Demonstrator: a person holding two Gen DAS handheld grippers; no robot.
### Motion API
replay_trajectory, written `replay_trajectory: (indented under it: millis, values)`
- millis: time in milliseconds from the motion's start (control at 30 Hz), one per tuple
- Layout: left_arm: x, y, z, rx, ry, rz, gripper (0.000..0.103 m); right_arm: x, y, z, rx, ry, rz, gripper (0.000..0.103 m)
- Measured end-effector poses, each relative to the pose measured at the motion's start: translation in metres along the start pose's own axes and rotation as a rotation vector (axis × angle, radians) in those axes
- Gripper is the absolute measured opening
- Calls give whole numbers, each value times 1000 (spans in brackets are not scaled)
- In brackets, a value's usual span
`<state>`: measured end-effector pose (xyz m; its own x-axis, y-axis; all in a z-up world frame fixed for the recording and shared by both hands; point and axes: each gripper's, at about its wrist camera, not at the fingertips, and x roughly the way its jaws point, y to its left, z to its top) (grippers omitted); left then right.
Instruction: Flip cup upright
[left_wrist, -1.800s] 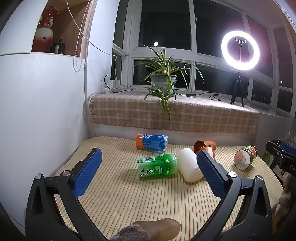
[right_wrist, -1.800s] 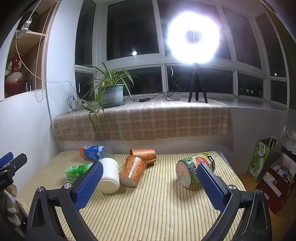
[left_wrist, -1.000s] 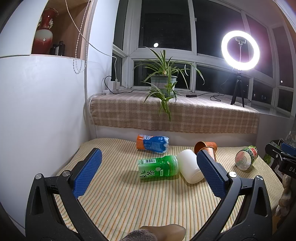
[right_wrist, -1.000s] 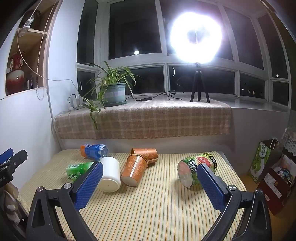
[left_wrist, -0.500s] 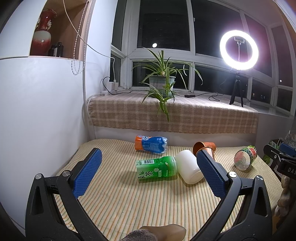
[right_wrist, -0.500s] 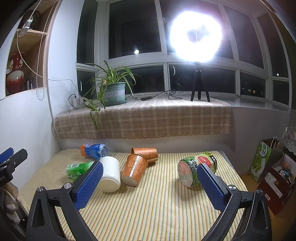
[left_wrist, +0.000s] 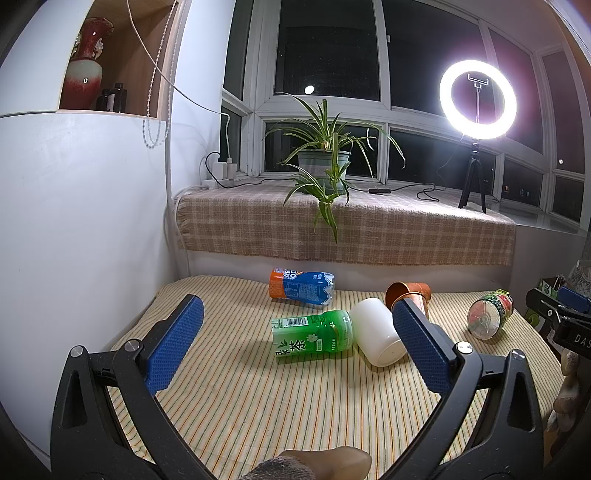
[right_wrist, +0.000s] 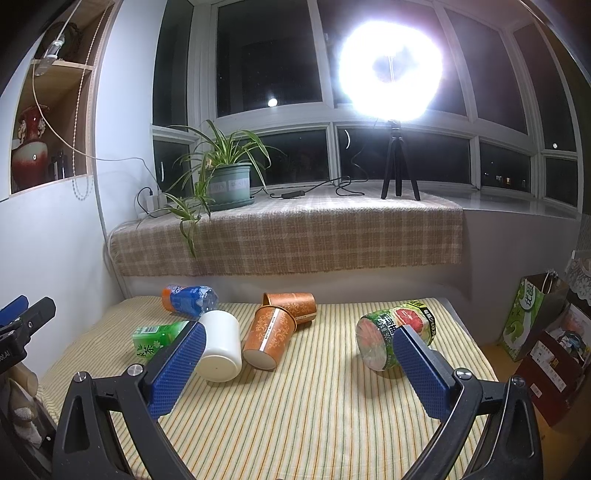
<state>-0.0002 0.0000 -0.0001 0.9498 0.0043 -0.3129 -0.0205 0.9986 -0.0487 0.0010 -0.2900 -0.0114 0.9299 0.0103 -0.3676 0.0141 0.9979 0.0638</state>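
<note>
Left gripper (left_wrist: 295, 345): jaws wide apart, empty; blue dimpled pads on black frame, above the near side of the table.
Right gripper (right_wrist: 295, 363): jaws wide apart, empty; same blue textured pads.
Table (right_wrist: 332, 424): ribbed cloth, thin green and yellow stripes.
White cup (right_wrist: 220, 347): smooth cylinder, on its side mid-table, toward the left edge, touching the green bottle.
Paper cups (right_wrist: 271, 334): two, orange with scroll print, tapered, both lying down, touching, toward the far edge.
Green bottle (left_wrist: 312, 335): glossy plastic, lying.
Blue bottle (left_wrist: 301, 286): crinkled plastic, orange end, by the far edge.
Can (right_wrist: 395, 338): fruit-print cylinder, on its side toward the right edge.
</note>
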Motion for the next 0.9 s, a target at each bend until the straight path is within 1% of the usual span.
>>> replay_trajectory:
  millis: [900]
  values:
    - [0,-2,1,0,1,0,103,1,1,-2,1,4,3,102]
